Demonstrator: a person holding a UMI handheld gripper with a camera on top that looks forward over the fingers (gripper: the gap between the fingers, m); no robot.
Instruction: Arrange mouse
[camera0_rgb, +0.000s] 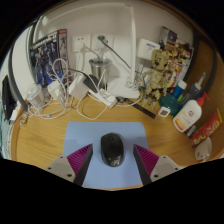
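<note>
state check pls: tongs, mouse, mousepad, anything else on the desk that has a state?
tongs: open, one finger at either side of the mouse, gaps visible
mouse: upright, resting on the mousepad, between the fingers, not gripped
mousepad: flat on the desk, mouse on its near part
white bottle: standing upright, cap on
power strip: cables plugged in

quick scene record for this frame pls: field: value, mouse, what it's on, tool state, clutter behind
mouse: black mouse, lying between the tool's fingers, gaps on both sides
surface under mouse: light blue mouse mat on a wooden desk
tool: tool open, pink pads facing the mouse, not pressing it
behind the mat: white power strip with tangled cables
beyond the right finger: white bottle
task status: mouse not gripped
</note>
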